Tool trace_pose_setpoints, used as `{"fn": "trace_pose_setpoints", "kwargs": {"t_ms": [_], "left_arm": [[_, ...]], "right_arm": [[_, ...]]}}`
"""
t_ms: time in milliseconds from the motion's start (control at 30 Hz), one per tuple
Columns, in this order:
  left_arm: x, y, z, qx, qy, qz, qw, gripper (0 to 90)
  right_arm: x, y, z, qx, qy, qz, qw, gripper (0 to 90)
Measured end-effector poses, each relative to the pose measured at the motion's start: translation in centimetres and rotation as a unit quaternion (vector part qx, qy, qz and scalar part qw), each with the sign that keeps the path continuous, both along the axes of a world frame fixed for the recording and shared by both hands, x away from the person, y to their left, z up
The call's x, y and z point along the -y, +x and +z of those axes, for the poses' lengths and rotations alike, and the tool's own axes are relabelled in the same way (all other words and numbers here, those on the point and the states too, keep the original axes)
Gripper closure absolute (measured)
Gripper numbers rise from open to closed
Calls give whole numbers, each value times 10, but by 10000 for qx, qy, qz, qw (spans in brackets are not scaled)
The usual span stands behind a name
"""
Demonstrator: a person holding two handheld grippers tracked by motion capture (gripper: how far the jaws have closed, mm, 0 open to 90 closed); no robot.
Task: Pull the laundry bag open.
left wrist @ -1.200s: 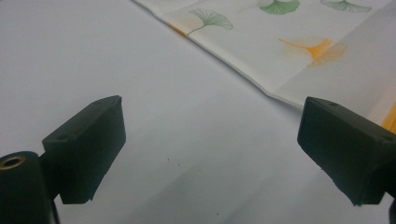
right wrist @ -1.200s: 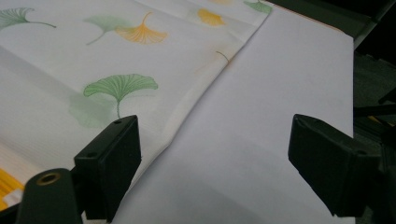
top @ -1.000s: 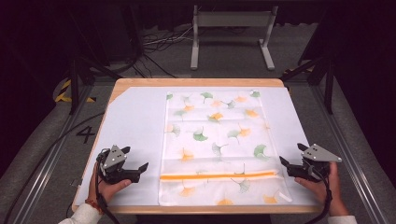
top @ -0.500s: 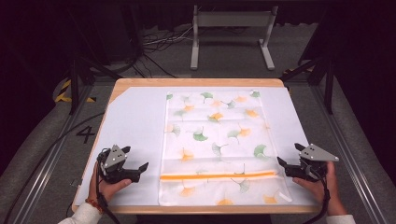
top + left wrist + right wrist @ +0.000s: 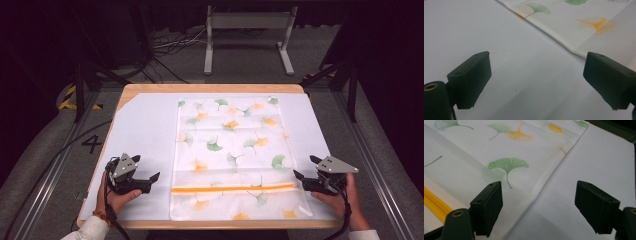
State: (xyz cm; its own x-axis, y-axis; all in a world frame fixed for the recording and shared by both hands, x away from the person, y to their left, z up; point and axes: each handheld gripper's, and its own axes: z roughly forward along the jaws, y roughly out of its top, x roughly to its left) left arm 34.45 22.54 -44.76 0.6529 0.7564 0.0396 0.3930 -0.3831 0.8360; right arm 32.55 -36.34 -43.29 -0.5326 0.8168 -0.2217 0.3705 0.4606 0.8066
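— Spread flat on the white-covered bench [image 5: 140, 125]: a pale cloth [image 5: 230, 150] printed with green and orange ginkgo leaves, lying right of centre, long side running away from the near edge.

— Crossed near its close end by an orange stripe [image 5: 232, 188], side to side. Creased faintly into squares.

— Left tongs [image 5: 152, 179] held low in the left hand [image 5: 117, 197] near the front left corner, jaws pointing toward the cloth's left edge, just short of it.

— Wide open, gripping nothing. In the left gripper view, bare white sheet between the two black jaws, cloth edge running past the far right one.

— Right tongs [image 5: 306, 167] in the right hand [image 5: 345, 197], at the cloth's right edge, about level with the stripe.

— Also spread wide, empty. In the right gripper view, hem of the cloth passing between the jaws; one jaw over the fabric beside a green leaf [image 5: 507, 166], the other over plain white sheet.

— Touching the cloth or hovering just above?

— Cannot tell. Grey floor and cables [image 5: 165, 47] beyond the bench, a metal stand [image 5: 247, 22] at the back.
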Motion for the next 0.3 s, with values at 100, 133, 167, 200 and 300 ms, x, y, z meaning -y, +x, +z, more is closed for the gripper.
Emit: {"fn": "trace_pose_setpoints", "kwargs": {"t_ms": [100,133,167,200,300], "left_arm": [[0,0,0,2,23,-4,10000,85],[-1,0,1,22,39,-1,10000,85],[-1,-1,1,9,3,8,10000,85],[-1,-1,1,9,5,10,10000,85],[-3,-2,2,17,7,26,10000,85]], "right_arm": [[1,0,0,3,23,-43,10000,218],[2,0,0,5,31,-54,10000,214],[2,0,0,9,51,-63,10000,211],[2,0,1,11,55,-70,10000,208],[1,2,1,26,83,-68,9999,203]]}}
